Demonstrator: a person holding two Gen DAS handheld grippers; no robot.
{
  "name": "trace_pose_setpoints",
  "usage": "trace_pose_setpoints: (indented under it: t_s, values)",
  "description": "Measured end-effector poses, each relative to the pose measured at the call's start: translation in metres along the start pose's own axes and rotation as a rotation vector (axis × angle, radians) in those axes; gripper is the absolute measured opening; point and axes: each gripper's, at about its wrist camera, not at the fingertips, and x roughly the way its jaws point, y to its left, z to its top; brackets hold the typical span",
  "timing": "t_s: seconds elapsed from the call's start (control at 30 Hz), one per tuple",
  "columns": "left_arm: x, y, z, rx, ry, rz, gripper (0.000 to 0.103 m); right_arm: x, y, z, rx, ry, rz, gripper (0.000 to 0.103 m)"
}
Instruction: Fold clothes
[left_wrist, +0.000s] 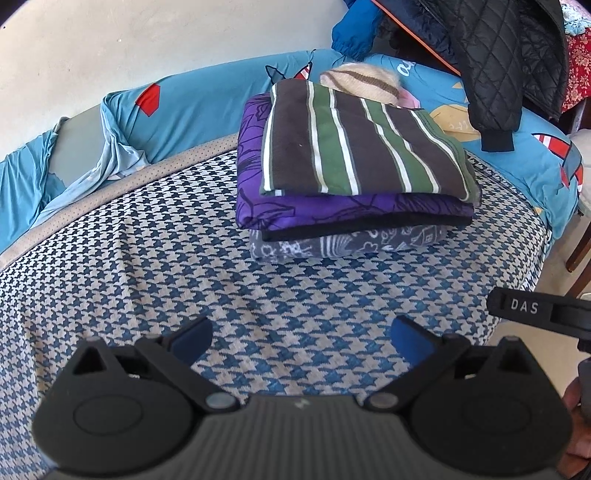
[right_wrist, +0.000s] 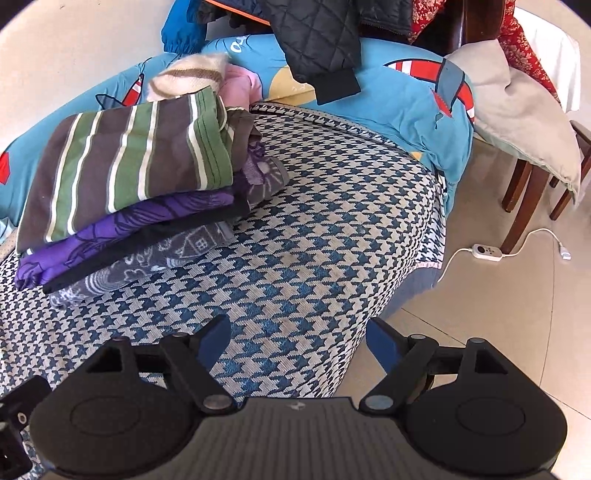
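A stack of folded clothes sits on the houndstooth bed cover (left_wrist: 147, 251): a green, brown and white striped garment (left_wrist: 354, 147) on top, a purple one (left_wrist: 332, 210) under it, a grey patterned one (left_wrist: 332, 243) at the bottom. The right wrist view shows the same striped garment (right_wrist: 125, 162) at the left. Behind the stack lies a cream striped knit (left_wrist: 362, 79) and a pink piece (right_wrist: 240, 86). My left gripper (left_wrist: 301, 336) is open over bare cover, short of the stack. My right gripper (right_wrist: 299, 339) is open and empty near the bed's edge.
A black quilted jacket (left_wrist: 509, 62) and a blue garment (left_wrist: 354, 33) hang at the back. A blue printed quilt (left_wrist: 207, 107) rims the bed. Tiled floor (right_wrist: 498, 314), a white cable with a switch (right_wrist: 487, 252), chair legs (right_wrist: 524, 199) and a pillow (right_wrist: 517, 103) lie to the right.
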Motion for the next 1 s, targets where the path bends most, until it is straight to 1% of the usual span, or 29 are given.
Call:
trace_pose_setpoints:
  t_s: [1.0]
  values:
    - [-0.0020,-0.0045,-0.0013,0.010,0.009,0.018,0.103,-0.0018,0.0025,-0.0007,-0.013,-0.009,0.016,0.080]
